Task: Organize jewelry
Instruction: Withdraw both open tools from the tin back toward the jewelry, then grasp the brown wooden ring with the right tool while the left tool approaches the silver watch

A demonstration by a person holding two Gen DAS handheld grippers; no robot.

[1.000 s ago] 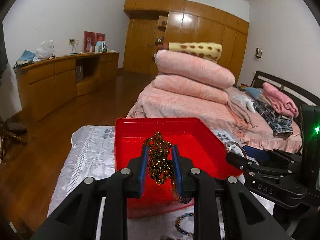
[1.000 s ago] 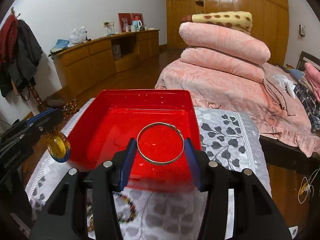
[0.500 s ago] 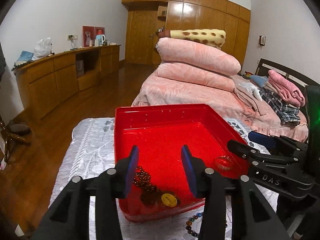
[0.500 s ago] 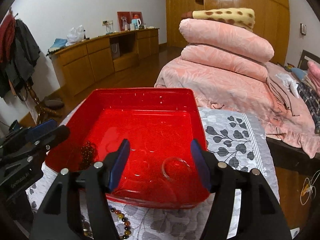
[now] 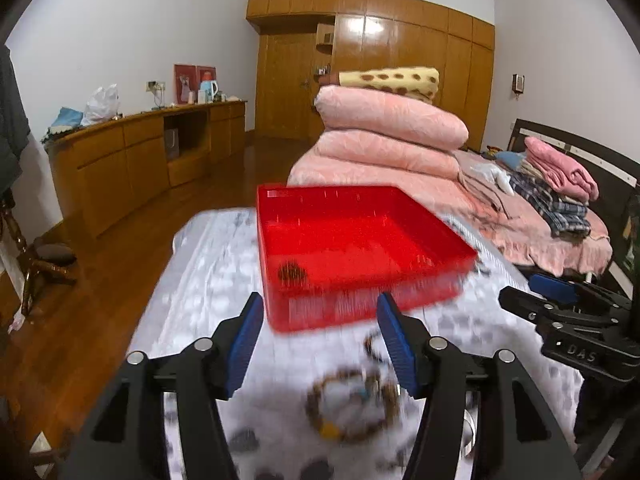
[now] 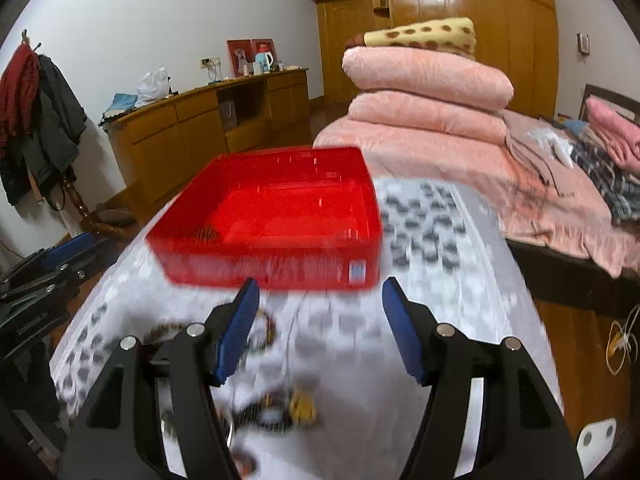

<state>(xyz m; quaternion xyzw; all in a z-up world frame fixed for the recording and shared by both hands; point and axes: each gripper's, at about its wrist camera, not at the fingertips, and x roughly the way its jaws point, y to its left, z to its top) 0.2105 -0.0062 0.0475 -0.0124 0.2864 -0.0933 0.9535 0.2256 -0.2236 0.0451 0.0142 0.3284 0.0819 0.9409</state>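
A red plastic tray (image 5: 400, 208) (image 6: 264, 272) stands on the patterned cloth. A dark bead necklace (image 5: 293, 272) lies in its near-left corner; it also shows in the right wrist view (image 6: 208, 234). My left gripper (image 5: 320, 344) is open and empty, pulled back in front of the tray, above blurred bead bracelets (image 5: 352, 408) on the cloth. My right gripper (image 6: 318, 328) is open and empty, also in front of the tray, above loose jewelry (image 6: 276, 408) and a bead bracelet (image 6: 264, 330). The frames are motion-blurred.
The table with its grey floral cloth (image 5: 208, 280) (image 6: 440, 240) ends at a wooden floor on the left. A bed with pink quilts (image 5: 392, 136) lies beyond. A wooden sideboard (image 5: 132, 160) lines the left wall.
Both grippers opened and dropped their pieces into the tray: the left its bead necklace, the right its metal bangle. Both have since pulled back toward the near side of the table.
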